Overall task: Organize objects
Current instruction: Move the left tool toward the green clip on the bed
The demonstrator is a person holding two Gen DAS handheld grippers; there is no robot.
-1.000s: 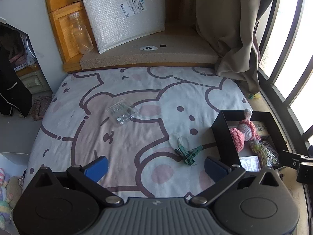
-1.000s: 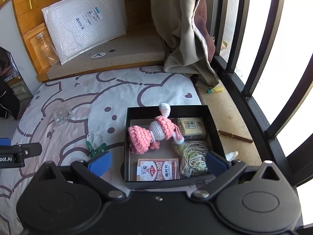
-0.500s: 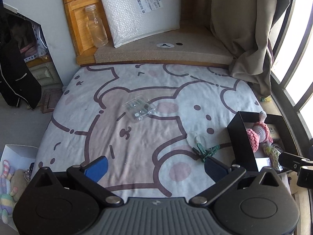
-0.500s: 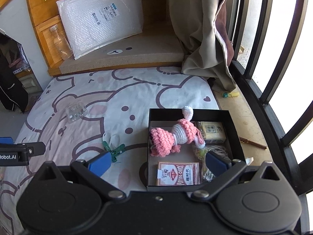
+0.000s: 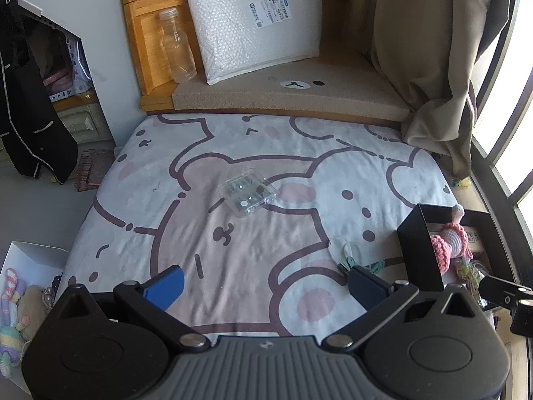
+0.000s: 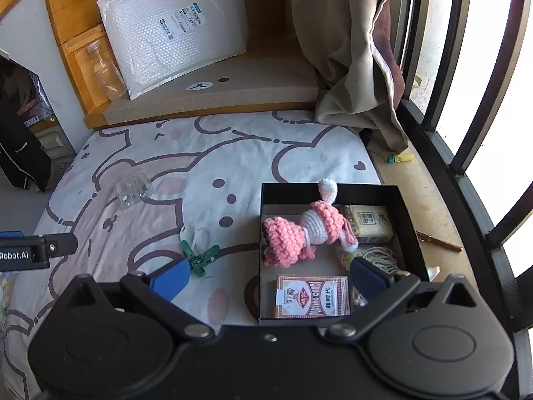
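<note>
1. Both cameras have drawn back and swung left since a second ago: in the left wrist view the clear plastic case (image 5: 248, 192) now sits near frame centre, and in the right wrist view the black box (image 6: 411, 223) has slid rightward. No object on the bed has shifted.
2. Bedsheet (image 5: 233, 250), white with a brown-and-pink bear print; carries all loose items.
3. Bubble mailer (image 5: 250, 23), white, propped against the wooden headboard on a tan cushion (image 5: 299, 100); a clear bottle (image 5: 176, 50) stands just beside it.
4. Curtain (image 6: 349, 50), beige, hanging at the barred window.
5. Black box, open-topped, at the sheet's right edge. Contents: pink crochet doll (image 6: 299, 230) lying on its side, card deck (image 6: 313, 295) at the near wall, yellow packet (image 6: 368, 223) at the far wall, bundle of cord (image 6: 379, 256).
6. Left gripper (image 5: 265, 283), jaws spread wide, holding nothing, above the sheet.
7. Right gripper (image 6: 266, 276), jaws spread wide, holding nothing, over the box's near-left corner.
8. Clear plastic case, flat on the sheet, well apart from the box.
9. Green clothespins (image 6: 200, 256), on the sheet just left of the box, touching a white clip (image 6: 200, 235).
</note>
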